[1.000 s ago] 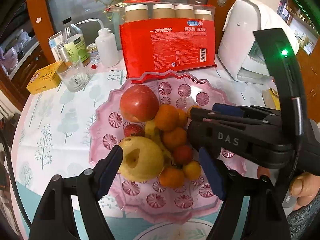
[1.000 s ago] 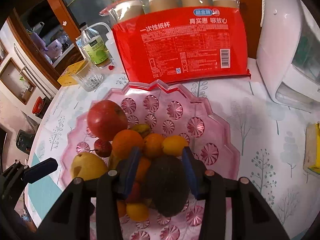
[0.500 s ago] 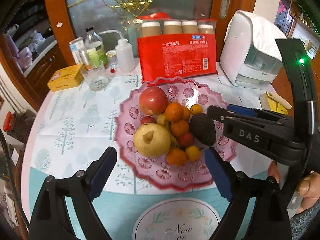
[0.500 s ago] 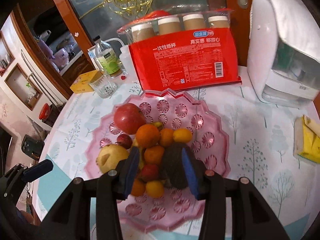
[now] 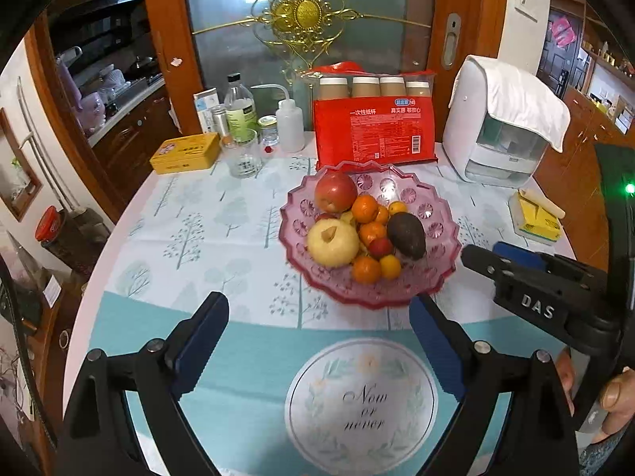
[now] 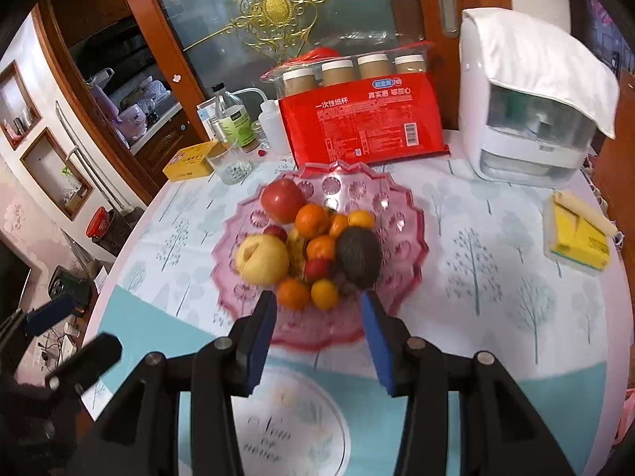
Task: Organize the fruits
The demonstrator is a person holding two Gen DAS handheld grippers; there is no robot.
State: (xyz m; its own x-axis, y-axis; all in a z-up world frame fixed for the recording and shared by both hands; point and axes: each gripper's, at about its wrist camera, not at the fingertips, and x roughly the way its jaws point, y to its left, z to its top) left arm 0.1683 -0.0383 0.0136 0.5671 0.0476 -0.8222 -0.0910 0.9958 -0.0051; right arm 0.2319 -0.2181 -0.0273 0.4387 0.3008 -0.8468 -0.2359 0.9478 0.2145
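Observation:
A pink glass fruit plate (image 5: 440,214) (image 6: 401,214) stands mid-table. It holds a red apple (image 5: 335,191) (image 6: 282,200), a yellow pear (image 5: 332,242) (image 6: 262,258), a dark avocado (image 5: 406,235) (image 6: 358,256) on its right side, and several oranges and small fruits. My left gripper (image 5: 319,313) is open and empty, above the tablecloth in front of the plate. My right gripper (image 6: 317,309) is open and empty, just in front of the plate; it also shows in the left wrist view (image 5: 516,261) at the right.
Behind the plate stand a red pack of paper cups (image 5: 373,135), a white appliance (image 5: 504,131), a glass (image 5: 243,154), bottles (image 5: 240,113) and a yellow tin (image 5: 185,152). A yellow tissue pack (image 5: 535,218) lies at the right. The round table's edge curves at left.
The right gripper opened and left the avocado on the plate. Both grippers pulled back and up from the plate toward the table's near side.

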